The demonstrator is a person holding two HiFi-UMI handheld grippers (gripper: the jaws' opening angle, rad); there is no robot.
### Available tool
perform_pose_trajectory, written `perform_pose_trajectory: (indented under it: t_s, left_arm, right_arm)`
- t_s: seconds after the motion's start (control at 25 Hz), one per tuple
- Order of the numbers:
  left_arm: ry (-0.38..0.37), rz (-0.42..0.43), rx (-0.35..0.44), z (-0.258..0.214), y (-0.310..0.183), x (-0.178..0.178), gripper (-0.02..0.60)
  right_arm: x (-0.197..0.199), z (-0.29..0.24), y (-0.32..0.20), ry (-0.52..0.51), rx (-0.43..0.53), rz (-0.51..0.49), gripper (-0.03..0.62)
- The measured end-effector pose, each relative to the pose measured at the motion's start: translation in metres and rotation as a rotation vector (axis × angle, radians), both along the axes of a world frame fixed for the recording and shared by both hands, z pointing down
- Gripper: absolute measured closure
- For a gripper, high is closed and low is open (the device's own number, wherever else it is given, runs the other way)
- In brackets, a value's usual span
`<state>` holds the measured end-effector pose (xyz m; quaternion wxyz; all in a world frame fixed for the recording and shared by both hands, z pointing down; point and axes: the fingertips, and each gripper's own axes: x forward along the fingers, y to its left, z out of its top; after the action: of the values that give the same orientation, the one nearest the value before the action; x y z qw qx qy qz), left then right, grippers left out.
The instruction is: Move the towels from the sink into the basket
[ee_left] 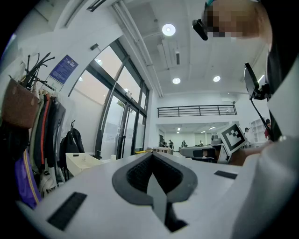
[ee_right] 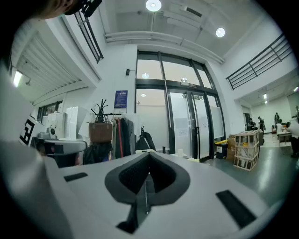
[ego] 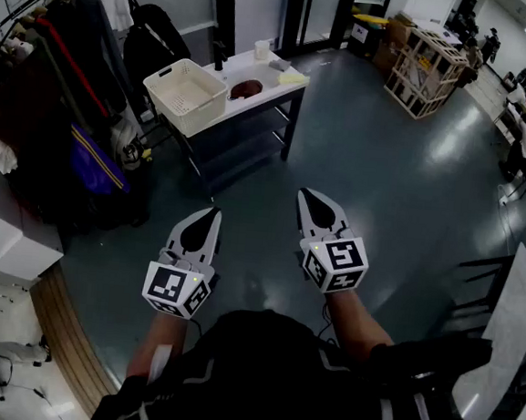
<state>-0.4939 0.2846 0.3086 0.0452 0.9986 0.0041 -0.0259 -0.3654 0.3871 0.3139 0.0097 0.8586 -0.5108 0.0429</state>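
Note:
A white table (ego: 282,94) stands far ahead across the dark floor. On its left end sits a white basket (ego: 184,92), which also shows low at the left of the left gripper view (ee_left: 81,163). Beside the basket is a small sink (ego: 247,89) with a reddish-brown towel in it. My left gripper (ego: 212,217) and right gripper (ego: 308,199) are held side by side in front of my body, well short of the table. Both are shut with nothing between the jaws, as the left gripper view (ee_left: 152,156) and the right gripper view (ee_right: 148,156) show.
A clothes rack (ego: 62,96) with coats and bags stands at the left, with a black backpack (ego: 154,44) behind the basket. A yellow item (ego: 293,77) and a white cup (ego: 261,49) lie on the table. A wooden crate (ego: 426,68) is at far right, a white chair (ego: 508,336) near right.

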Motion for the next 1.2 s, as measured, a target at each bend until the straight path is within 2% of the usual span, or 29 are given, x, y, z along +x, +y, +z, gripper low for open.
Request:
perform_pose_trajectory:
  t_s: [0.12, 0.32, 0.48, 0.76, 1.2]
  left_arm:
    - [-0.003, -0.012, -0.005, -0.002, -0.005, -0.002, 0.580]
    - [0.000, 0.021, 0.025, -0.009, -0.003, -0.004, 0.580]
    - [0.006, 0.027, -0.016, -0.009, -0.004, -0.007, 0.580]
    - [-0.010, 0.031, 0.006, -0.008, -0.012, -0.009, 0.580]
    - [-0.017, 0.079, -0.047, 0.007, -0.030, -0.012, 0.580]
  right_arm:
    - [-0.003, -0.003, -0.002, 0.004, 0.004, -0.004, 0.591]
    - [-0.010, -0.004, -0.005, -0.008, 0.009, -0.016, 0.591]
    - [-0.017, -0.001, -0.005, -0.014, 0.007, -0.024, 0.591]
    - [-0.011, -0.003, 0.000, -0.063, 0.049, 0.016, 0.591]
    - [-0.030, 0.008, -0.025, -0.092, 0.048, 0.026, 0.591]
